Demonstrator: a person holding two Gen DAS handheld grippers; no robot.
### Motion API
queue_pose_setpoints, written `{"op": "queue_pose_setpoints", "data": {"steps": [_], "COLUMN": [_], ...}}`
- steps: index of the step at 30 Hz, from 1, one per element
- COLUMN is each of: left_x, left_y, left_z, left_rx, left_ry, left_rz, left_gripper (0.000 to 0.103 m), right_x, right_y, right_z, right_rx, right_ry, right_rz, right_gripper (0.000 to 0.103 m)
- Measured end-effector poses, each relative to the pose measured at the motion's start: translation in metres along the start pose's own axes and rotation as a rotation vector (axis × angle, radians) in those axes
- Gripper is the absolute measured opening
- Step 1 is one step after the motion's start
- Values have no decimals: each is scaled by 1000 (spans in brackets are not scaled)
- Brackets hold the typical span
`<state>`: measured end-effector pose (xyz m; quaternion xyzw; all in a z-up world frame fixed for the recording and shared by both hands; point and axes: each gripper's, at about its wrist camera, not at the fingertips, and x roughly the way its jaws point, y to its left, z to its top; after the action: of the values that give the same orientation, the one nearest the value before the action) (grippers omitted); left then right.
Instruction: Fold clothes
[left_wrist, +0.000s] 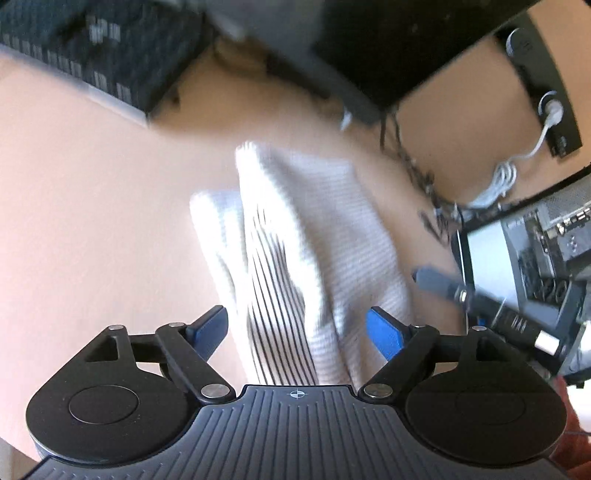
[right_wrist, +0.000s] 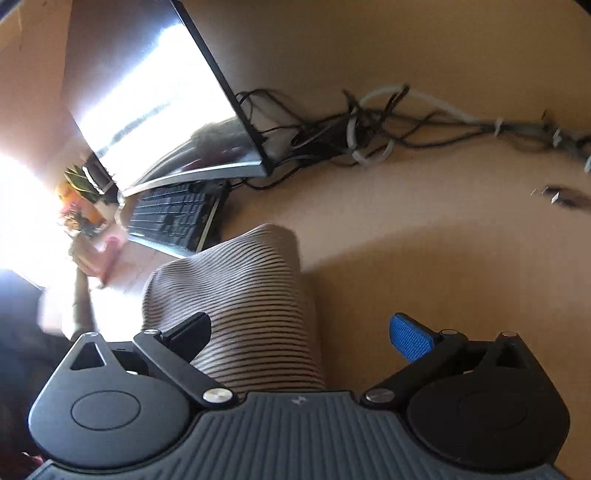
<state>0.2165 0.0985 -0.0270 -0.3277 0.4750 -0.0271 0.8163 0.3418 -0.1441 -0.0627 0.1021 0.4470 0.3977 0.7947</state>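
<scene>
Fingers of left gripper (left_wrist: 297, 328) and right gripper (right_wrist: 301, 334) stand wide apart, gripping nothing; folded white black-striped knit garment (left_wrist: 295, 236) lies between them on tan wooden desk (left_wrist: 92, 203).

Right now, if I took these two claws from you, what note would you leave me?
Left claw: open, holding nothing, above the striped garment.
Right claw: wide open, empty, over the same garment's edge.
The garment lies bunched and partly folded over on the wooden desk, near the keyboard and monitor.
Done: it looks folded over at least once.
Left: likely regrip, square it up and finish folding.
</scene>
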Motion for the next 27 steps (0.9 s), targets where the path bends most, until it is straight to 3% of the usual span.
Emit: {"op": "queue_pose_setpoints", "data": {"steps": [6, 8, 10, 18, 21, 24, 27], "left_x": [27, 30, 29, -15, -26, -49, -81], "left_y": [6, 7, 10, 69, 80, 73, 49], "left_z": [-8, -10, -11, 4, 15, 23, 30], "left_rx": [-26, -22, -20, -138, -124, -56, 99], "left_ry": [49, 44, 33, -119, -159, -206, -311], "left_rz": [-44, -58, -65, 13, 61, 107, 156], "left_gripper": [85, 83, 78, 77, 78, 75, 78], "right_x": [39, 50, 62, 129, 153, 150, 127], "right_y": [7, 14, 25, 83, 108, 126, 138], "right_z": [-4, -2, 1, 26, 37, 40, 31], "right_rx": [-24, -22, -33, -138, -199, -297, -403], "right_ry": [112, 128, 142, 146, 141, 118, 72], "right_rz": [55, 93, 119, 159, 151, 88, 0], "right_gripper": [103, 94, 93, 93, 93, 102, 103]}}
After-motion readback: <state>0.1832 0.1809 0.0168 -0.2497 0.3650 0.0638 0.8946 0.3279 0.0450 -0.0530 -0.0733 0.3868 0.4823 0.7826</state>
